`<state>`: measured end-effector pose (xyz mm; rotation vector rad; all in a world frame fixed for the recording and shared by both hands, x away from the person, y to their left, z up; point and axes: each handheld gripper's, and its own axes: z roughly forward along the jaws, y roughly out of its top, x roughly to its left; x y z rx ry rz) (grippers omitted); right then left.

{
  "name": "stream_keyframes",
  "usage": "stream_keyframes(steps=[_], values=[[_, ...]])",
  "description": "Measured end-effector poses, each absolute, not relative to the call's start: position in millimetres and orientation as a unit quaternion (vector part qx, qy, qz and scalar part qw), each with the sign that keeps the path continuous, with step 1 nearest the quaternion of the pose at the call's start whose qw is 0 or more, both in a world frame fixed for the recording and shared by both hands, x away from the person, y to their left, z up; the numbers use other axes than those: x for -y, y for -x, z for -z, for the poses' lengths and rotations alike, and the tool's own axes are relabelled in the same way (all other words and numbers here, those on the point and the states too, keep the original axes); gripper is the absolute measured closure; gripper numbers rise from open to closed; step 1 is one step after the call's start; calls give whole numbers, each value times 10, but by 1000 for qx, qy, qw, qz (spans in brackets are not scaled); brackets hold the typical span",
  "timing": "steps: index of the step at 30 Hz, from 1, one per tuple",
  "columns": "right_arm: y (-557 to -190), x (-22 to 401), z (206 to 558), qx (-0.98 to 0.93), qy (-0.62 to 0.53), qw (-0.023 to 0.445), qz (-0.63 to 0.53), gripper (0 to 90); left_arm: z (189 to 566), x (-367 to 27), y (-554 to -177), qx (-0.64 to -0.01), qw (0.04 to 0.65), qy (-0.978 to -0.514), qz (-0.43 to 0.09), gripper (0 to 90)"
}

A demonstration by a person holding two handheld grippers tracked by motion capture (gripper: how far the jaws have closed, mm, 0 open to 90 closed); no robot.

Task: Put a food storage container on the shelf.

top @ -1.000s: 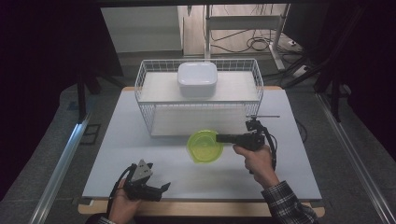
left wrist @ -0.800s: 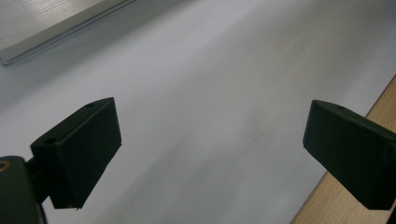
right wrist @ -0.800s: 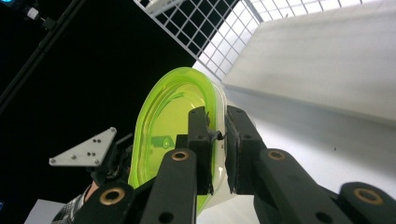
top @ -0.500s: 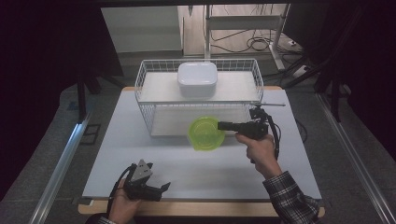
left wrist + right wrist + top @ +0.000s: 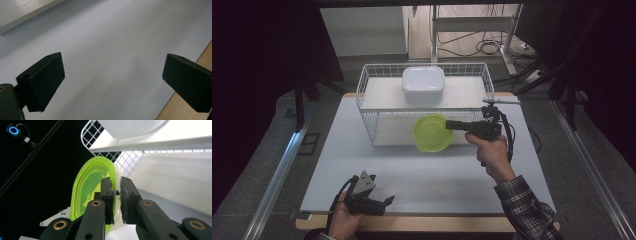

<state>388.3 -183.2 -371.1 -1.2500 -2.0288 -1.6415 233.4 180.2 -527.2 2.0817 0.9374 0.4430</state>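
Green bowl: translucent plastic, held off the table in front of the wire rack, level with its lower shelf. Right tongs closed on the bowl's rim, one jaw inside the wall and one outside, seen plainly in the right gripper view. The rim grip likely keeps the bowl's body clear so that it can go in under the upper shelf.

White container: lidded, squarish, on the rack's upper shelf, well apart from the bowl.

Left tongs: jaws standing wide, nothing between them, resting low at the near edge of the table in the person's left hand; apparently parked while the other hand works.

Table: pale matt top, wooden edge along the near side.

Room: dim, dark drapes at both sides, grey floor, cables and a metal frame behind the rack.
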Motion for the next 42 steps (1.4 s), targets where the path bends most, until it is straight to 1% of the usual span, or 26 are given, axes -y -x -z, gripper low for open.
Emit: stream_keyframes(steps=[17, 29, 32, 42], values=[[-4000, 1799, 3255, 690, 419, 109, 580, 816, 5276, -1799, -2336, -368, 395, -823, -174, 37], [-4086, 1749, 3001, 683, 417, 99, 591, 816, 5277, -1793, -2335, -368, 394, -824, -173, 37], [-4116, 1705, 2894, 680, 415, 92, 598, 816, 5277, -1792, -2334, -368, 394, -825, -172, 37], [-4263, 1608, 2689, 668, 423, 68, 608, 816, 5279, -1789, -2333, -367, 395, -825, -170, 37]])
